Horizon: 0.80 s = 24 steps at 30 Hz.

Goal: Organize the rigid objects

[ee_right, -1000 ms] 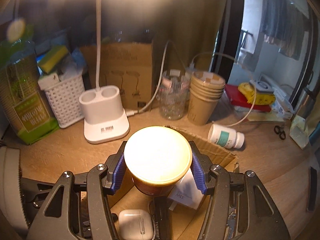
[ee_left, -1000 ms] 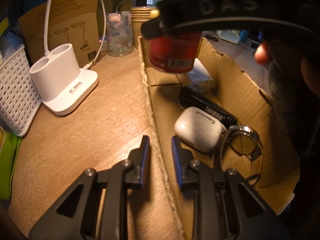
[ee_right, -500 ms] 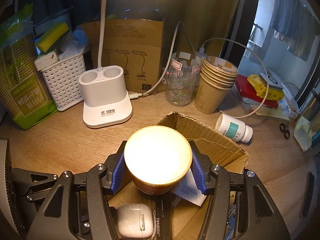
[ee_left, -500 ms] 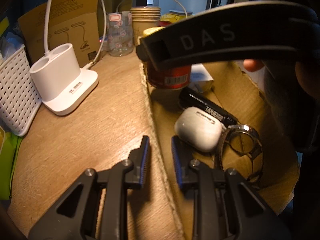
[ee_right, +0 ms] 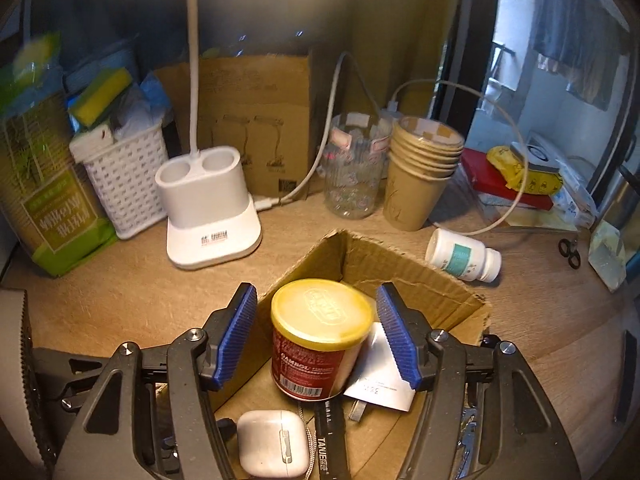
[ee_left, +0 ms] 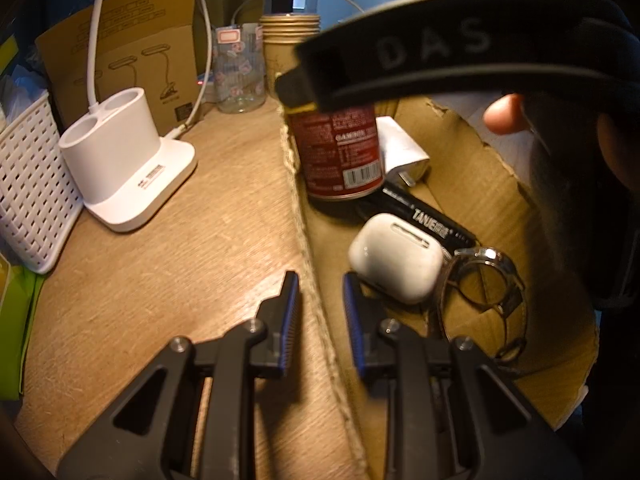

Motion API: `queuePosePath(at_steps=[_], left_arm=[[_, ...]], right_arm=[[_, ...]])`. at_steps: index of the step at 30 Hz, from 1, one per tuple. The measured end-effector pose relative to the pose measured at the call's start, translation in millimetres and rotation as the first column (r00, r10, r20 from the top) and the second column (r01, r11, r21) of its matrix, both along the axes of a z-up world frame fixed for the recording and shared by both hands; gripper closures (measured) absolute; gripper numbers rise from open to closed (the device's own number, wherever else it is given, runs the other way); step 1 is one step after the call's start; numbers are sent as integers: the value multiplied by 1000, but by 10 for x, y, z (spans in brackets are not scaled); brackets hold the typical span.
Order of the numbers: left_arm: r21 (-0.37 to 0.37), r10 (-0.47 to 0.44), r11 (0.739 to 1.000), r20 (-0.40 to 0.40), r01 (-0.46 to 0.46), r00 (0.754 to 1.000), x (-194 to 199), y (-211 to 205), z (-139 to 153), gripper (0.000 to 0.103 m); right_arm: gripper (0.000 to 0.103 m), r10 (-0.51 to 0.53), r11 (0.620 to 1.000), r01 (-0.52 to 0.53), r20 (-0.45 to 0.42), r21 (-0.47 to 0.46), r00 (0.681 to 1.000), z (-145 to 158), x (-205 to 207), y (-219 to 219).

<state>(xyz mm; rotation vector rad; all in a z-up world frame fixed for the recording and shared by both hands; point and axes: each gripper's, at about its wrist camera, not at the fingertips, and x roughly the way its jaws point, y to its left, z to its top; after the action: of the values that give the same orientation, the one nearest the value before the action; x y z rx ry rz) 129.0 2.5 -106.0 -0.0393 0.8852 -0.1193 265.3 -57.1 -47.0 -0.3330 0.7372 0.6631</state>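
Note:
A red can with a yellow lid [ee_right: 316, 344] stands upright in the far corner of the open cardboard box [ee_right: 400, 264]. My right gripper [ee_right: 318, 336] is around it with its jaws opening, and a gap shows between each blue pad and the can. In the left wrist view the can [ee_left: 340, 152] stands under the right gripper's black housing [ee_left: 432, 48]. My left gripper [ee_left: 320, 306] has its jaws nearly together, straddling the rim of the box's left wall [ee_left: 296, 184]. I cannot tell whether its pads touch the rim. A white earbud case [ee_left: 396, 258], a black tube [ee_left: 432, 224], a white adapter [ee_left: 400, 148] and a watch [ee_left: 484, 280] lie in the box.
A white lamp base [ee_right: 208, 208] and a white basket [ee_right: 124, 176] stand left of the box. Behind it are a glass jar [ee_right: 352, 172] and stacked paper cups [ee_right: 420, 172]. A white pill bottle [ee_right: 464, 260] lies at the right, scissors [ee_right: 568, 252] farther right.
The can came down from above the box onto its floor. The right jaws then spread away from the can. The left gripper stayed put.

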Motion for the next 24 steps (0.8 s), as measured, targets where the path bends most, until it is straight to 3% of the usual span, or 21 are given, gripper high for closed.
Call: queuePosePath(at_steps=[3,10,13,18,24], left_arm=[[-1,1,1000,0,-1,1000,0,4,-1,79],[-4,3,1000,-2,-3,1000,5,14,-1,79],[-3,3,1000,-2,-3,1000,12,18,0,79],[-2,2,1000,-1,-2,1000,11,9,-5,79],[-4,2,1000,-2,-2,1000,10,18,-8,79]], right_arm=[[37,-28,999,27,33,29,999,59,-25,-98],[37,-13,996,23,118,-83,993,45,-154,-151],[37,15,995,-4,102,-102,995,24,-185,-169],[37,22,974,4,115,-229,993,-166,-166,-59],[38,21,971,11,132,-240,991,-209,-127,-28]])
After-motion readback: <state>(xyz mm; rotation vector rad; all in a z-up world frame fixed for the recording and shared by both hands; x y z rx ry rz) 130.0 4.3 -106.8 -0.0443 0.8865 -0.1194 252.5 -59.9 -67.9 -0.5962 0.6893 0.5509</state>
